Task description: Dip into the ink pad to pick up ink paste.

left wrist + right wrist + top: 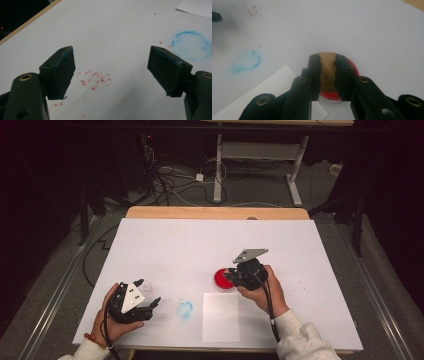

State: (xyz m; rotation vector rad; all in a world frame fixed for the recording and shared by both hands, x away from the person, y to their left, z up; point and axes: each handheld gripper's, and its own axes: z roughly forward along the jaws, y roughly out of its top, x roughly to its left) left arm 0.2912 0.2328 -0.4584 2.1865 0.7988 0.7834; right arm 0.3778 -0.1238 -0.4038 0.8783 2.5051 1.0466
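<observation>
High view: a table [150, 240] covered in white, with a person's two hands entering from the near edge, each carrying a gripper. A blank sheet of paper [221, 316] lies near the front edge, between the hands; just to its left sits a faint blue ring stain [185, 309], and scattered red specks [95, 81] mark the cover under the left hand. The left gripper [148, 295] rests low at the near left, its jaws spread wide with nothing between them — idle, well apart from the work. The right gripper [231, 276] is held over a shallow red dish [223, 279] just beyond the paper's far right corner. Right gripper view: the jaws are closed tight on a small brown block [327, 71], apparently a stamp, standing upright over the dish's red filling; whether its foot touches the red cannot be told. The step in hand looks like inking. The next move — judged from the layout — calls for lifting the block straight up and carrying it to the paper without tilting.
</observation>
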